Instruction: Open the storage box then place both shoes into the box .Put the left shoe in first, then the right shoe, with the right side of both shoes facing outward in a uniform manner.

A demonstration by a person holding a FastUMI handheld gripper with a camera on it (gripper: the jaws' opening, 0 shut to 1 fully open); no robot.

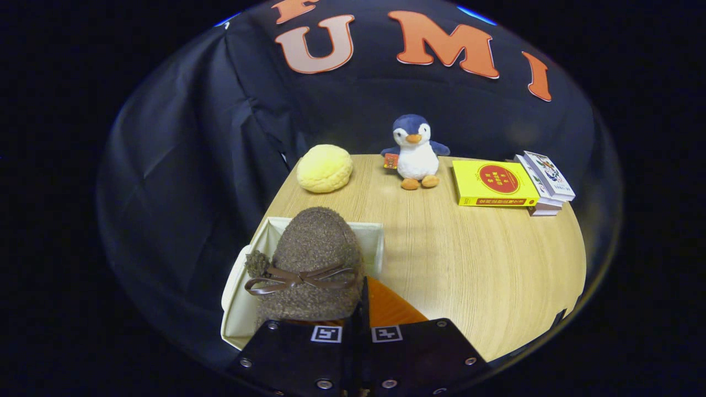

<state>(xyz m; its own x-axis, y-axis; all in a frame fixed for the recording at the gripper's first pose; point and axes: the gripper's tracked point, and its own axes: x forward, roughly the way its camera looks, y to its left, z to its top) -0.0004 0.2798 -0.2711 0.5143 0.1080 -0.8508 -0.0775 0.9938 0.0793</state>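
Observation:
A fuzzy brown shoe (314,259) with a brown leather bow hangs toe-forward just ahead of my fingers, over the open mouth of a cream fabric storage box (376,248). The box stands at the near left corner of the round wooden table (469,264). The shoe covers most of its inside, so what lies in it is hidden. My gripper (361,309) is shut, its two fingers pressed close together on the rear edge of the shoe. Only one shoe is visible.
Along the far side of the table sit a yellow bun-shaped plush (324,168), a penguin plush (416,151), a yellow book (493,184) and a small stack of books (546,179). Bare wood lies to the right of the box.

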